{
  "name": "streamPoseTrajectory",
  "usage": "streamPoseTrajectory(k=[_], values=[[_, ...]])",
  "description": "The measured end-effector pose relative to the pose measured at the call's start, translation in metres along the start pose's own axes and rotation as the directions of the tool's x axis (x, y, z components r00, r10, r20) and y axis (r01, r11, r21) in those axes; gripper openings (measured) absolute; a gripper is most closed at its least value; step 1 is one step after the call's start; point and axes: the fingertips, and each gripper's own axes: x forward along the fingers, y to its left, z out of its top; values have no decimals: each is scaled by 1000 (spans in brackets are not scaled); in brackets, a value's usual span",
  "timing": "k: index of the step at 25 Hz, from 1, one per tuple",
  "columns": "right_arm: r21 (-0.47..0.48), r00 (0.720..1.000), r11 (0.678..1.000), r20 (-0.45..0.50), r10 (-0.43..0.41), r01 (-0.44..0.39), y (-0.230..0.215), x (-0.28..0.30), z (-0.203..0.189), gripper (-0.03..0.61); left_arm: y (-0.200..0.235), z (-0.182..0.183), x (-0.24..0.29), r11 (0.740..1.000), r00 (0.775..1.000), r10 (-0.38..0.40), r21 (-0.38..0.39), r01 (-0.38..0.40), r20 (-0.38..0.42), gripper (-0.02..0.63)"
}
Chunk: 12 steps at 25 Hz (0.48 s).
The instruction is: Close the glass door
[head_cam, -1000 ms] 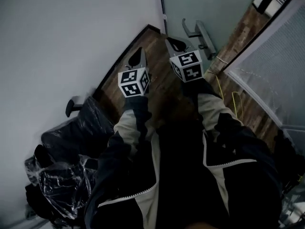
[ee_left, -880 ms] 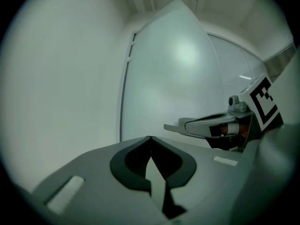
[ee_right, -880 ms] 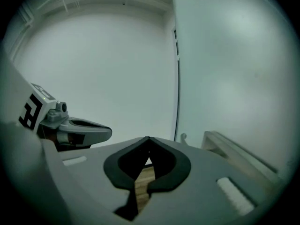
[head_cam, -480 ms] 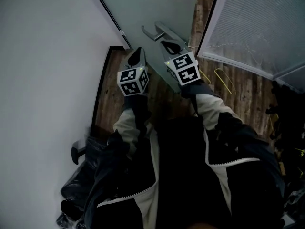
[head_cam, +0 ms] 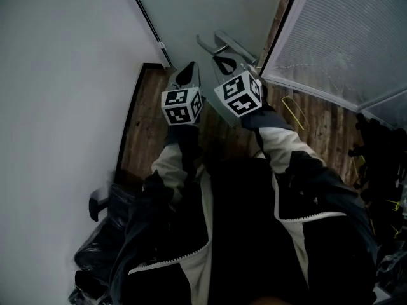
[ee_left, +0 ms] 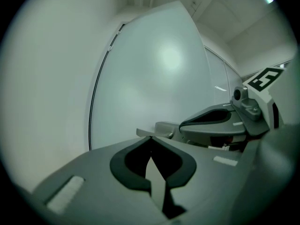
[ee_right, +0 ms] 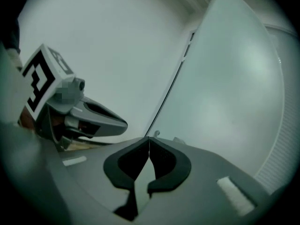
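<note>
Swung round since earlier, the left gripper [head_cam: 189, 70] and right gripper [head_cam: 224, 60] (both clenched, empty) face the glass door [head_cam: 210, 8], with its handle [head_cam: 208, 44] just ahead.

The glass door [head_cam: 210, 5] and its handle [head_cam: 235, 46] stand straight ahead. A wall [head_cam: 57, 75] closes the left, a ribbed panel [head_cam: 343, 37] the right.

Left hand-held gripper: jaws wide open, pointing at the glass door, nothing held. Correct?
Wrong on one point: the left hand-held gripper has its jaws shut, tips together, not wide open. The left gripper view shows this. The rest holds: it points at the glass door and holds nothing.
</note>
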Motion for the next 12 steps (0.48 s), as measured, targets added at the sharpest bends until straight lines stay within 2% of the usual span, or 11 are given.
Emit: streamPoseTrajectory(k=[2, 4, 5, 8, 10, 12], values=[[-109, 998, 994, -62, -22, 15, -1, 8, -4, 40, 0, 2, 0, 1000, 1000, -3, 0, 3, 3, 3], [-249, 990, 968, -128, -56, 23, -2, 14, -10, 95, -1, 3, 0, 1000, 1000, -9, 5, 9, 6, 3], [-334, 983, 942, -165, -80, 20, -1, 17, -14, 121, -1, 4, 0, 1000, 1000, -11, 5, 11, 8, 3], [-550, 954, 835, -259, -152, -16, 0, 31, -28, 186, 3, 3, -1, 1000, 1000, -15, -4, 15, 11, 3], [-629, 938, 777, -284, -197, -27, -5, 38, -36, 207, 2, 1, -1, 1000, 1000, -20, -9, 20, 10, 3], [-670, 929, 742, -297, -221, -38, -8, 44, -42, 207, 2, -2, -1, 1000, 1000, -24, -14, 24, 7, 3]])
